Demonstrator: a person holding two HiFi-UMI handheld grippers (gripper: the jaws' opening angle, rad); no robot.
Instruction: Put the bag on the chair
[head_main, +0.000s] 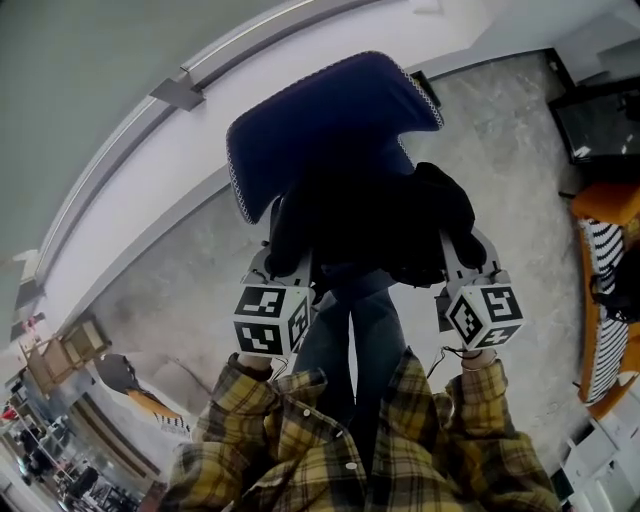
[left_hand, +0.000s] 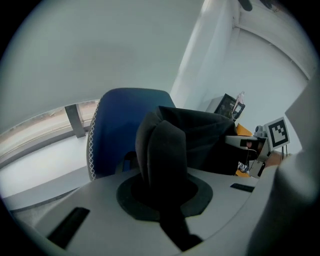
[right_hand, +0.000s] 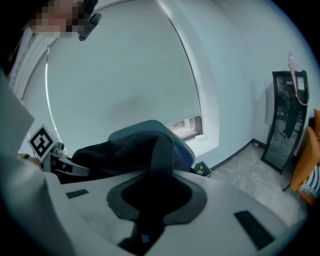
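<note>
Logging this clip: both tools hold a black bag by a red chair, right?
No: the chair is blue, as the head view shows. The left tool and right tool do hold the black bag.

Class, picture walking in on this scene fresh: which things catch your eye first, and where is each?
The soft black fabric bag dominates the middle of the head view, pinched at its left edge by the left hand-held gripper and at its right by the right hand-held gripper. Above it in that view is the blue padded chair with white-stitched edging. The person's yellow plaid sleeves fill the bottom.
</note>
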